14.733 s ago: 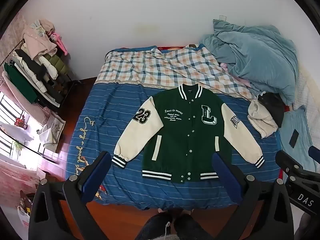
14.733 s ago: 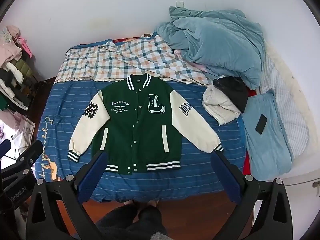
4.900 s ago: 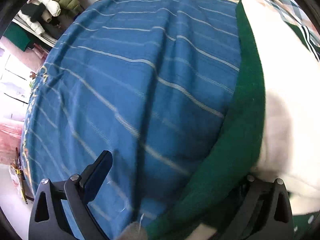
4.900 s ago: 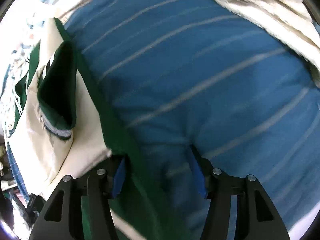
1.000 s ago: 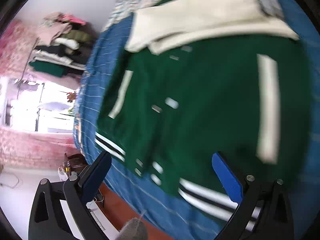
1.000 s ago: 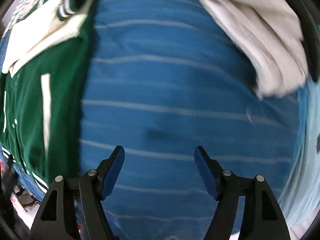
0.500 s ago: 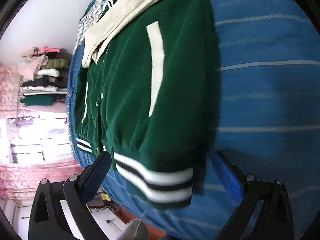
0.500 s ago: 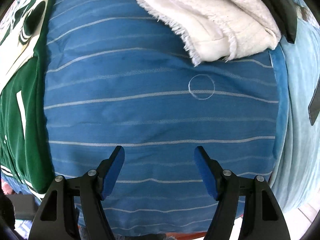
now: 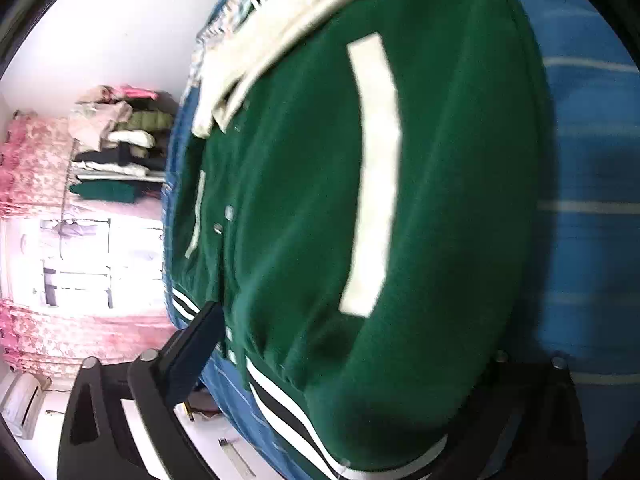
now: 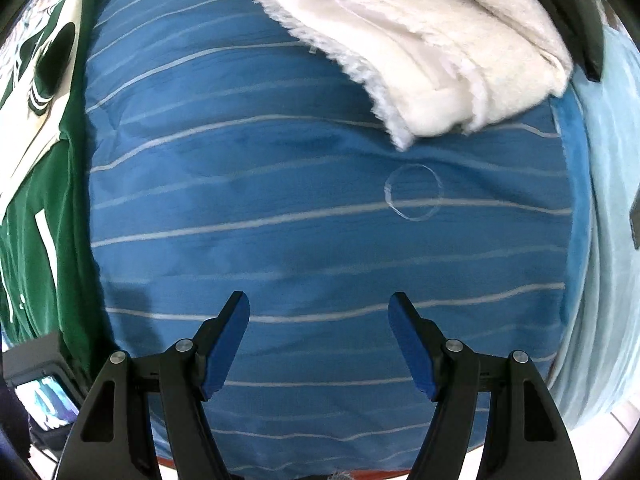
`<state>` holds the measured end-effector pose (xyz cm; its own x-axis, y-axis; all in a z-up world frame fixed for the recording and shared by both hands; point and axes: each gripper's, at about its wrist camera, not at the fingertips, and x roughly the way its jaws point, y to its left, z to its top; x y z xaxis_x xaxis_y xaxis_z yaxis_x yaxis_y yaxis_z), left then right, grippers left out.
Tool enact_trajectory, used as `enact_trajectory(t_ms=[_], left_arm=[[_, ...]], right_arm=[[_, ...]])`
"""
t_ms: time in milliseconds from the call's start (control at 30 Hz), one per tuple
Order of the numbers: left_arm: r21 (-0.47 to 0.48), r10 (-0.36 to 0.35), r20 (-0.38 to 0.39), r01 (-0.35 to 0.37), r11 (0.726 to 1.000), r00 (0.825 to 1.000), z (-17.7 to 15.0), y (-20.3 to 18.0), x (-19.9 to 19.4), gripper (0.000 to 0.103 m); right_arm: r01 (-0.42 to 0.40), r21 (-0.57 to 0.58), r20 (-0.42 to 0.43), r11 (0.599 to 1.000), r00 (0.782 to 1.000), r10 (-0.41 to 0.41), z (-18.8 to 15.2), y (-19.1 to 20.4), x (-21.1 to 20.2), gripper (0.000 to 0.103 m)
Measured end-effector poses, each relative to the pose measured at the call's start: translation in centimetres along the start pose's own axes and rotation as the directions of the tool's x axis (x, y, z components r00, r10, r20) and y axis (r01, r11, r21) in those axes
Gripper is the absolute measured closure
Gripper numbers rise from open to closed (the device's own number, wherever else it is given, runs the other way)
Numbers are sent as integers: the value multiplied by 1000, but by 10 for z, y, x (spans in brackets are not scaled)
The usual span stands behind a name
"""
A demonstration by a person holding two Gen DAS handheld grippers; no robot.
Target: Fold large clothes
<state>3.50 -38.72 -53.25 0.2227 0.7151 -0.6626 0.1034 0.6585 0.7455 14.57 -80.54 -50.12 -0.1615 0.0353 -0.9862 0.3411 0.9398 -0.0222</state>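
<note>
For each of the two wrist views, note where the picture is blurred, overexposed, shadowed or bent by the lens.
Left wrist view: the green jacket is smeared by motion blur, the window is blown out white. Right wrist view: sharper, the blue striped bedspread bulges in fisheye curvature, a shadow falls beside the jacket edge, and the white fleece glares slightly.

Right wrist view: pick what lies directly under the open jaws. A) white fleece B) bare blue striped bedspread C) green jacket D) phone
B: the right gripper hangs over the bare bedspread; the jacket lies off to one side, the fleece farther up.
</note>
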Motion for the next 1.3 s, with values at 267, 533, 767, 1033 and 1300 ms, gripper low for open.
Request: enact_trajectory(t_ms=[267,533,767,1033,1300], left_arm=[[-149,-89,26,92,985,996,25,59,12,80],[-179,-161,42,166,970,986,28,94,8,81],[-192,-232,47,236,953,972,31,112,16,81],[-261,-398,81,405,877,914,26,161,32,82],[-342,-568,133,575,743,812,12,273,73,81]], right_arm=[[-200,-97,36,975,978,204,52,37,-1,21],[-760,-122,54,639,638,768,166,104,-5,12],[-850,82,-36,520,519,854,224,143,44,39],[-771,67,38,633,636,771,202,160,-17,84],[-722,-89,69,686,683,728,177,296,-152,85]])
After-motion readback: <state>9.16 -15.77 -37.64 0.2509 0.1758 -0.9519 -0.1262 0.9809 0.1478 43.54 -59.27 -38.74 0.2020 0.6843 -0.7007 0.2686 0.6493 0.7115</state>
